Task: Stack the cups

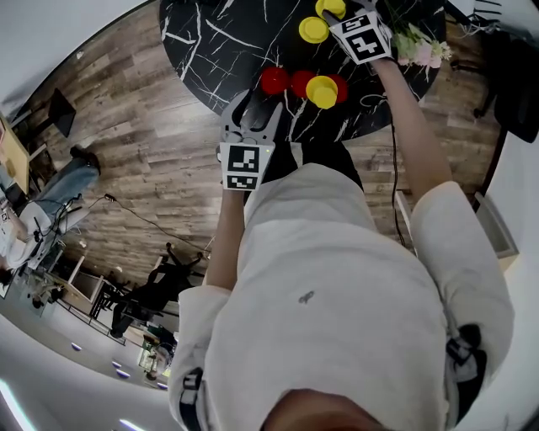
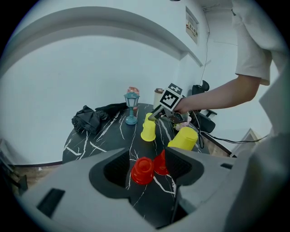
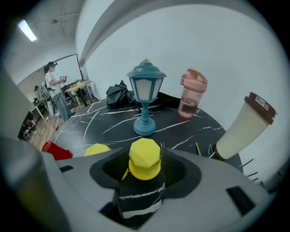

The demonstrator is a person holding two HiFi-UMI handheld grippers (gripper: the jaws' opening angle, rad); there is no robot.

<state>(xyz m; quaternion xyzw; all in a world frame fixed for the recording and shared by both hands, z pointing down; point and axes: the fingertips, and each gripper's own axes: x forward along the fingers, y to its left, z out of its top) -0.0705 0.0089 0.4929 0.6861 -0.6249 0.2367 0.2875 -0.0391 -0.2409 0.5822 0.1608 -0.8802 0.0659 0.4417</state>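
On the black marble table [image 1: 219, 42] several cups stand upside down. My right gripper [image 1: 335, 12] is open around a yellow cup [image 3: 144, 158] that stands on the table between its jaws. I cannot see the pads pressing on it. A second yellow cup [image 1: 313, 29] stands just left of it. Nearer the table's front edge sit red cups [image 1: 274, 80] [image 1: 301, 82] and a tilted yellow cup [image 1: 322, 91] beside another red one [image 1: 339, 87]. My left gripper [image 1: 255, 108] hangs open at the table's near edge. It faces the nearest red cup [image 2: 142, 170] with nothing between its jaws.
A teal lantern lamp [image 3: 145, 97], a pink bottle [image 3: 192, 93] and a white tumbler with a brown lid [image 3: 242, 124] stand behind the yellow cups. A black cloth bundle [image 2: 93, 117] lies at the table's far side. Flowers [image 1: 421, 44] lie at the right edge. People are at desks in the background.
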